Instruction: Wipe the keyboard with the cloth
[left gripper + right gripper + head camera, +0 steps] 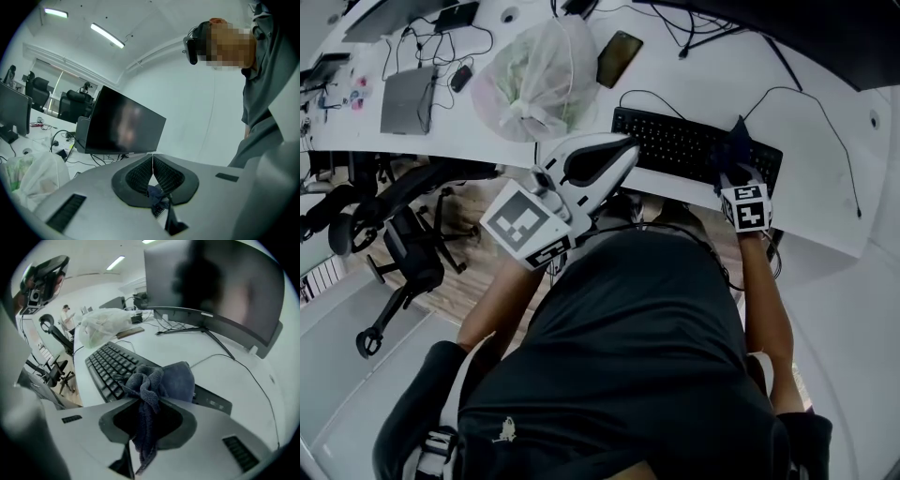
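Right claw (149, 404) grasps the cloth (174, 379) over the keyboard (108, 365).
Cloth sits mid-frame above the end keys; better to press it flat and sweep along the rows toward upper left. Left claw (153, 161) is clenched, empty.

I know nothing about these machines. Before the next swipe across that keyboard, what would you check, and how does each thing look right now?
1. Cloth held firmly: ok. The right gripper is shut on the dark blue cloth.
2. Cloth over the keys: ok. It hangs over the right part of the keyboard.
3. Cloth pressing on the keys: cannot tell. The bunch hides where they would meet.
4. Left gripper out of the way: ok. Its jaws are together and empty, near the keyboard's left end.
5. Swipe path free: ok. The plastic bag sits left of the keyboard, apart from it.
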